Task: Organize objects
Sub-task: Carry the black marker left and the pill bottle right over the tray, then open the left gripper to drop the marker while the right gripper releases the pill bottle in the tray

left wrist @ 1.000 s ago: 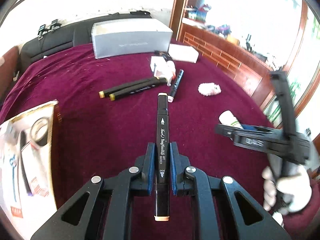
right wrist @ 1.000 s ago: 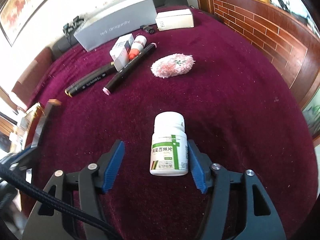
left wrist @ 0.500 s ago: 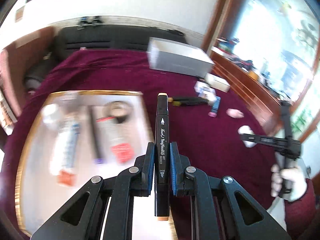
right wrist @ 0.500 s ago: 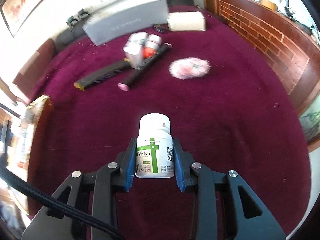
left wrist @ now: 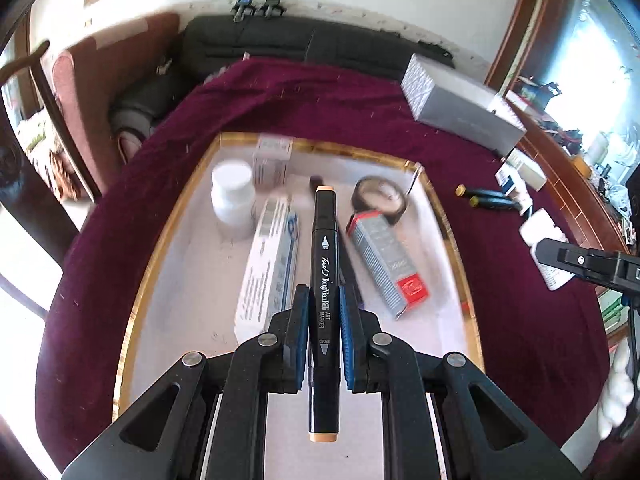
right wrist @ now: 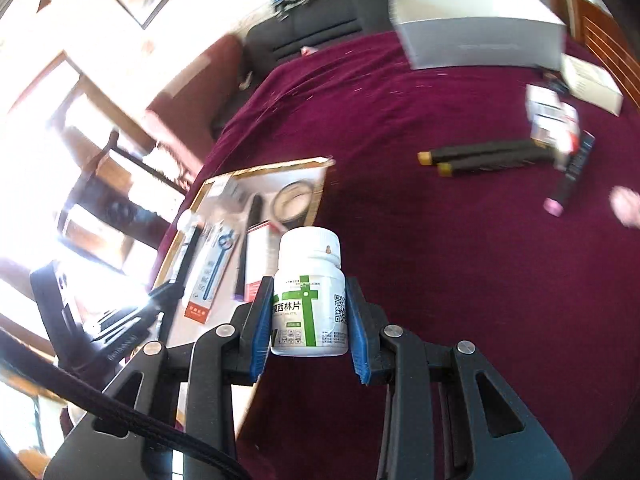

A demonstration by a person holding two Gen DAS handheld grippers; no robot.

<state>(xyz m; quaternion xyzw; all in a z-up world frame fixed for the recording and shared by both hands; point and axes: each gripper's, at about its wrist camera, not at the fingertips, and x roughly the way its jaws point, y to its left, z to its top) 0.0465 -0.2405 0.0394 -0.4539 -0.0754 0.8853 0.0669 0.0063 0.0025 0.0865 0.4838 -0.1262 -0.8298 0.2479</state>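
Note:
My left gripper (left wrist: pixel 324 300) is shut on a black art marker (left wrist: pixel 325 264) and holds it above the gold-rimmed white tray (left wrist: pixel 448 224). The tray holds a white bottle (left wrist: pixel 233 196), a long white box (left wrist: pixel 272 264), a grey and red box (left wrist: pixel 386 264), a tape roll (left wrist: pixel 380 198) and a small box (left wrist: pixel 272 158). My right gripper (right wrist: pixel 308 312) is shut on a white pill bottle (right wrist: pixel 309 294) with a green cross, lifted above the maroon cloth, right of the tray (right wrist: pixel 320 196). That bottle also shows in the left wrist view (left wrist: pixel 544 236).
On the cloth lie two black markers (right wrist: pixel 488 156), a pink-tipped marker (right wrist: pixel 568 184), small boxes (right wrist: pixel 550 116), a pink fluffy thing (right wrist: pixel 626 204), a flat white box (right wrist: pixel 592 84) and a large grey box (right wrist: pixel 476 28). A dark sofa (left wrist: pixel 304 44) stands beyond the table.
My left gripper carried the marker left from the cloth to over the tray. My right gripper closed on the pill bottle, lifted it and swung left toward the tray.

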